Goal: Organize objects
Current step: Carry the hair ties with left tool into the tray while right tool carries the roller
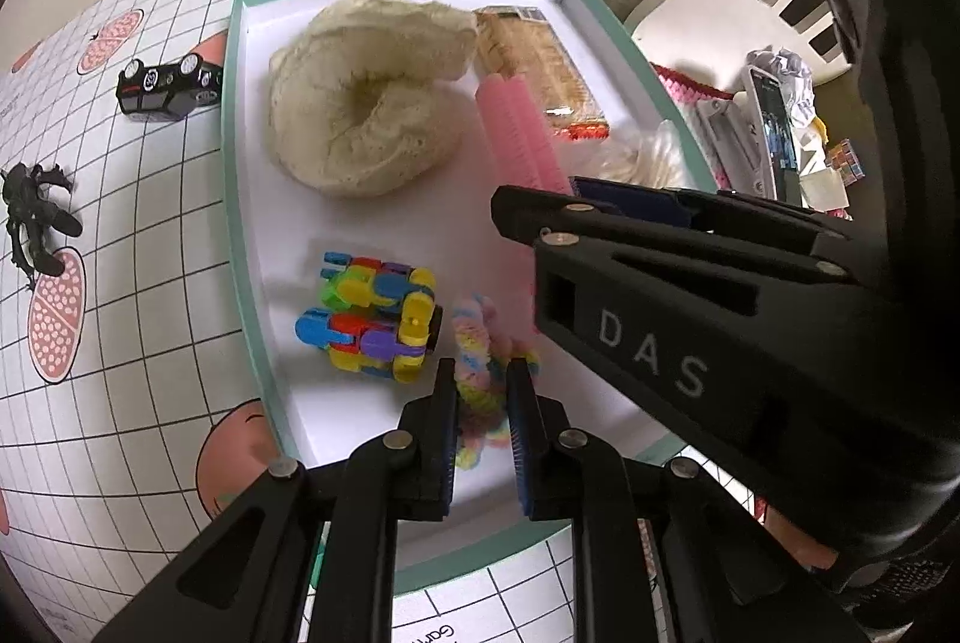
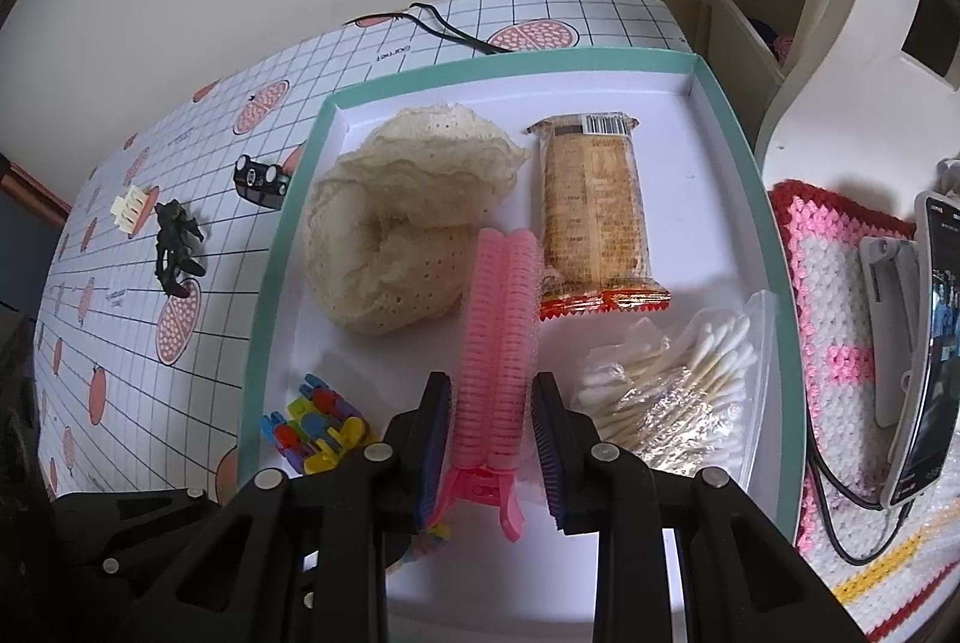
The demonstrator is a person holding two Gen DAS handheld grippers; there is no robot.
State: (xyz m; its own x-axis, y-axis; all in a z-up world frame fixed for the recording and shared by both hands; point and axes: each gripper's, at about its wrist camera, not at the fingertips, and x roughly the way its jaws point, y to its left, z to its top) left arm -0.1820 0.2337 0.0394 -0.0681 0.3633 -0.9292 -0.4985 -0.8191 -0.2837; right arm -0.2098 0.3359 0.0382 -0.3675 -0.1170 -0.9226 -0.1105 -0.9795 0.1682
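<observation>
The left claw is clamped on a pastel rainbow scrunchie, fuzzy and looped, at the near edge of the teal-rimmed tray. The right claw brackets a ribbed pink hair-roller clip lying mid-tray; whether its pads press it I cannot tell. A cream lace cap lies far left, and a multicoloured block toy sits just left of the scrunchie.

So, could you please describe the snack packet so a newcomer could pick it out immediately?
Look inside the teal-rimmed tray, toward its far right corner. The snack packet lies flat beside the pink hair roller clip; it alone has a barcode and a red crimped end.
</observation>
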